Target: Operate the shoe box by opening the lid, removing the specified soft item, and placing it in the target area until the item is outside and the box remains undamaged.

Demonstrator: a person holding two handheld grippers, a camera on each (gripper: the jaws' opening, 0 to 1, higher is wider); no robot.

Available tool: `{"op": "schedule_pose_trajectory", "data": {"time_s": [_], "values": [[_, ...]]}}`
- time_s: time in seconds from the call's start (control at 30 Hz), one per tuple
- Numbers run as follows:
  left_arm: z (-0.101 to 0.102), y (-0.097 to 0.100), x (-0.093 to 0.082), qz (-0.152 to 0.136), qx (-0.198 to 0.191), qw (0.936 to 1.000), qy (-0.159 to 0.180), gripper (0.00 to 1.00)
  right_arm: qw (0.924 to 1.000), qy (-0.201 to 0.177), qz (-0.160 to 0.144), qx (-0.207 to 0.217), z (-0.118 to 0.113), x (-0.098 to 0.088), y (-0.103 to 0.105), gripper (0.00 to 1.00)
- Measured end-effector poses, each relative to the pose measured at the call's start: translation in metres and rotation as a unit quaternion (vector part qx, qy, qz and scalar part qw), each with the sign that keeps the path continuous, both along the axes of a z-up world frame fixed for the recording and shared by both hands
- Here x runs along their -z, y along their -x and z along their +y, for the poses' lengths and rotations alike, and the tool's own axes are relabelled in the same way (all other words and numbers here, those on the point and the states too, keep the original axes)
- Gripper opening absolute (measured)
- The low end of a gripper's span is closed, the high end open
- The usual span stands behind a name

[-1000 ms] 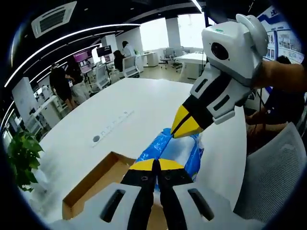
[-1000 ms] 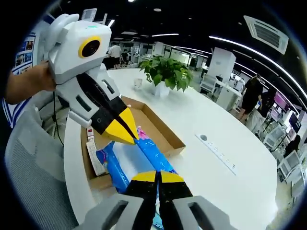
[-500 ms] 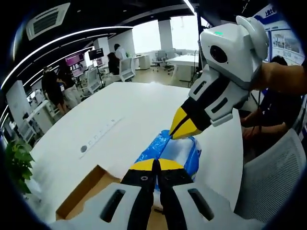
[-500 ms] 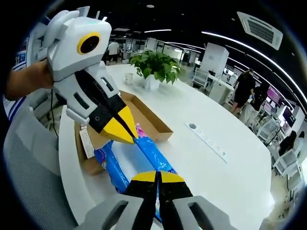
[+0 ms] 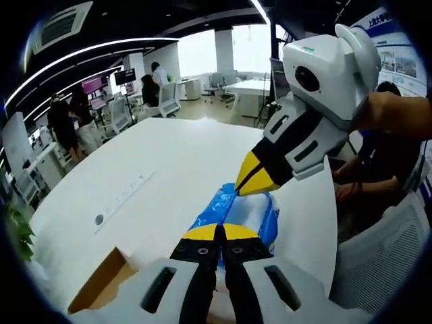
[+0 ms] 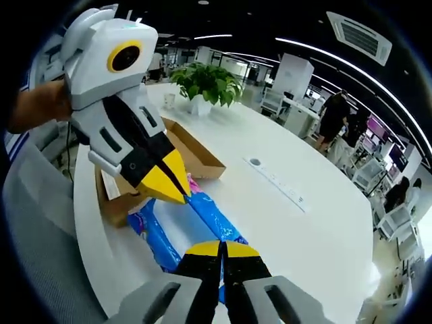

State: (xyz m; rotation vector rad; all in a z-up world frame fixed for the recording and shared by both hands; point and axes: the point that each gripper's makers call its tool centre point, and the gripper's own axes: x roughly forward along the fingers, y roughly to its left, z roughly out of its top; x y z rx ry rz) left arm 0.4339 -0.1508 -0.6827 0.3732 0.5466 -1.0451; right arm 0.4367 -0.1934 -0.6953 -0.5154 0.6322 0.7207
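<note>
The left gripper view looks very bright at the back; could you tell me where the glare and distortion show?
Left gripper view: windows blow out white, and ceiling light strips bow into curves. Right gripper view: even lighting, the blue package sharp, the white table edge bent by the fisheye.

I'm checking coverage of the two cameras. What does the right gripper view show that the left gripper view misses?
Right gripper view: a potted plant behind the open cardboard box, and the left gripper shut on the blue package.
Left gripper view: just a box corner, and the right gripper clamping that package.
Both: the white table, package held between both grippers.
</note>
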Motion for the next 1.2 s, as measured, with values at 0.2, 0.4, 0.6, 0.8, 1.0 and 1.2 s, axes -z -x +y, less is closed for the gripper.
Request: {"op": "schedule_pose_trajectory", "data": {"time_s": [0.2,0.4,0.6,0.8,1.0,1.2], "values": [[-0.017,-0.003,0.003,0.006,0.011,0.9999,0.009,0.00,0.9999,0.010,-0.001,0.012,-0.016,0.004,-0.003,0.00],[-0.033,-0.007,0.007,0.018,0.018,0.9995,0.020,0.00,0.9994,0.029,-0.002,0.017,-0.034,0.008,-0.007,0.00],[-0.053,-0.008,0.012,0.027,0.028,0.9988,0.030,0.00,0.9989,0.037,-0.001,0.028,-0.053,0.011,-0.008,0.00],[-0.071,-0.007,0.020,0.032,0.040,0.9980,0.037,0.00,0.9979,0.055,-0.001,0.033,-0.072,0.018,-0.012,0.00],[-0.085,-0.006,0.028,0.039,0.048,0.9974,0.036,0.00,0.9967,0.077,0.002,0.028,-0.085,0.023,-0.014,0.00],[-0.098,-0.011,0.028,0.042,0.054,0.9969,0.039,0.00,0.9957,0.085,0.001,0.035,-0.100,0.023,-0.019,0.00]]}}
